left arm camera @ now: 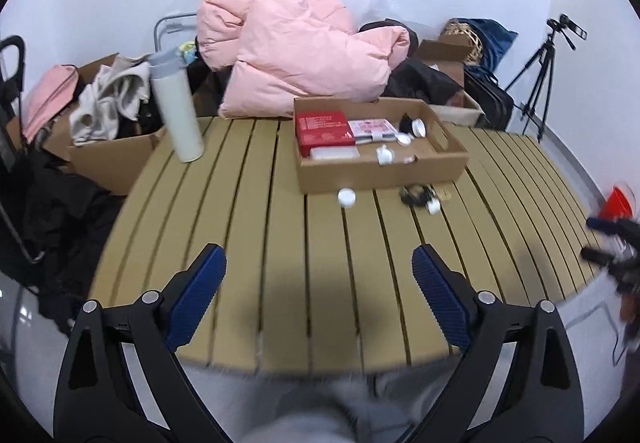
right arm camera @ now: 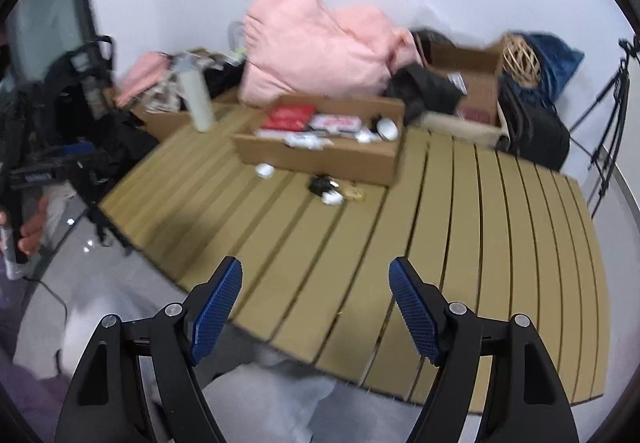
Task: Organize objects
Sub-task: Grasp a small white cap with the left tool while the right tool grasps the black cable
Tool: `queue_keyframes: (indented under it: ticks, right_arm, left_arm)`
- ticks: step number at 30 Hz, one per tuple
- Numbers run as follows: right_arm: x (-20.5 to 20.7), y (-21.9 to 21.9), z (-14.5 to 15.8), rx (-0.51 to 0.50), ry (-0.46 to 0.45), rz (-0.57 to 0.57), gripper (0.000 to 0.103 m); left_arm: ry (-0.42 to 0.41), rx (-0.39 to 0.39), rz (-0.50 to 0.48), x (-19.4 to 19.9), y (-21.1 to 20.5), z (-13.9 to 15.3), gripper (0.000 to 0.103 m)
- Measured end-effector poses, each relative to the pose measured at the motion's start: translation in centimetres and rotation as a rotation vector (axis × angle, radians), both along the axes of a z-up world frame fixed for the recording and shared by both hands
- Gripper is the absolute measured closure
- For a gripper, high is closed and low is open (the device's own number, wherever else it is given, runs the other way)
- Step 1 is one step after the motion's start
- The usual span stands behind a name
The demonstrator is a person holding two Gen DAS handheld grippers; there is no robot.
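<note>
A shallow cardboard tray (left arm camera: 380, 175) (right arm camera: 320, 159) stands on the slatted wooden table (left arm camera: 260, 243) (right arm camera: 460, 223). It holds a red box (left arm camera: 324, 131) (right arm camera: 290, 117), a pink-white packet (left arm camera: 370, 129), and small white jars. In front of it lie a white jar (left arm camera: 346, 198) (right arm camera: 264, 170), a black cable bundle (left arm camera: 416, 195) (right arm camera: 320, 183) with another white jar (left arm camera: 433, 207) (right arm camera: 333, 197). My left gripper (left arm camera: 318, 263) is open and empty over the near table edge. My right gripper (right arm camera: 315, 279) is open and empty, well short of the objects.
A tall white flask (left arm camera: 178, 111) (right arm camera: 198, 101) stands at the table's far left. A pink duvet (left arm camera: 296, 51) (right arm camera: 320, 55), cardboard boxes of clothes (left arm camera: 108, 155) and dark bags (right arm camera: 536, 135) crowd behind the table. A tripod (left arm camera: 540, 83) stands at right.
</note>
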State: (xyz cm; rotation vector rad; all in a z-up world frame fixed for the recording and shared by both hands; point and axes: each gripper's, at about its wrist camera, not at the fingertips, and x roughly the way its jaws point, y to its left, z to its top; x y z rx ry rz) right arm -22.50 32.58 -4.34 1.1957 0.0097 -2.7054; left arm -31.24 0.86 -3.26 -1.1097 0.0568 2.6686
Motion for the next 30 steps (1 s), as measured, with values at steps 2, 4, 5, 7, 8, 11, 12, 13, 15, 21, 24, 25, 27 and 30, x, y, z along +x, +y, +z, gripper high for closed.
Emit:
queue_keyframes:
  ticks: [2,4,5,7,8,11,12,13,15,21,24,25,27,30]
  right_arm:
    - [-2.5,0.0,-2.3,0.032,-0.004,-0.015,0.024]
    - [-5.3,0.1,-4.6,0.027,-0.019,-0.029,0.024]
    - [-6.9,0.2,-5.8,0.021,-0.035,-0.044,0.024]
    - [-9.5,0.2,-7.5,-0.005,-0.045,-0.044,0.024]
    - [-10.9,0.0,-8.3,-0.019,-0.05,-0.047,0.024]
    - [-14.9,-0.2,-10.3,-0.076,-0.077,-0.048,0.024]
    - [-16.2,-0.3,-10.8,-0.089,-0.082,-0.05,0.024]
    - [-17.5,-0.4,-11.3,-0.097,-0.09,-0.047,0.024]
    - [-19.4,-0.7,-11.8,-0.094,-0.083,-0.045,0.024]
    - [-23.8,-2.5,-14.0,-0.081,-0.122,-0.003,0.053]
    - [-24.6,-3.0,-15.1,-0.097,-0.145,0.013,0.066]
    - [-24.7,-3.1,-15.4,-0.114,-0.151,0.019,0.072]
    - [-24.8,-3.2,-15.6,-0.132,-0.149,0.02,0.075]
    - [-24.7,-3.5,-15.4,-0.146,-0.155,0.013,0.078]
  left_arm:
    - [0.003,0.01,-0.022,-2.8,1.5,-2.3,0.012]
    - [0.0,0.01,-0.035,-5.6,2.9,-5.2,0.015]
    - [-0.009,0.001,-0.043,-6.8,3.6,-6.4,0.021]
    - [-0.065,-0.014,-0.061,-9.9,5.2,-9.5,0.028]
    - [-0.084,-0.02,-0.068,-11.0,5.7,-10.5,0.028]
    - [-0.119,-0.036,-0.074,-13.5,7.2,-12.8,0.028]
    - [-0.123,-0.042,-0.078,-14.2,7.6,-13.4,0.028]
    - [-0.12,-0.046,-0.086,-14.9,8.1,-13.9,0.028]
    - [-0.109,-0.046,-0.088,-15.8,8.3,-14.5,0.028]
    - [-0.155,-0.047,-0.077,-18.2,9.0,-16.7,0.044]
    - [-0.141,-0.057,-0.073,-18.3,9.0,-17.1,0.054]
    - [-0.143,-0.057,-0.075,-18.3,9.0,-17.2,0.06]
    - [-0.127,-0.067,-0.061,-18.3,8.9,-17.2,0.078]
    - [-0.149,-0.041,-0.071,-18.3,8.5,-17.1,0.078]
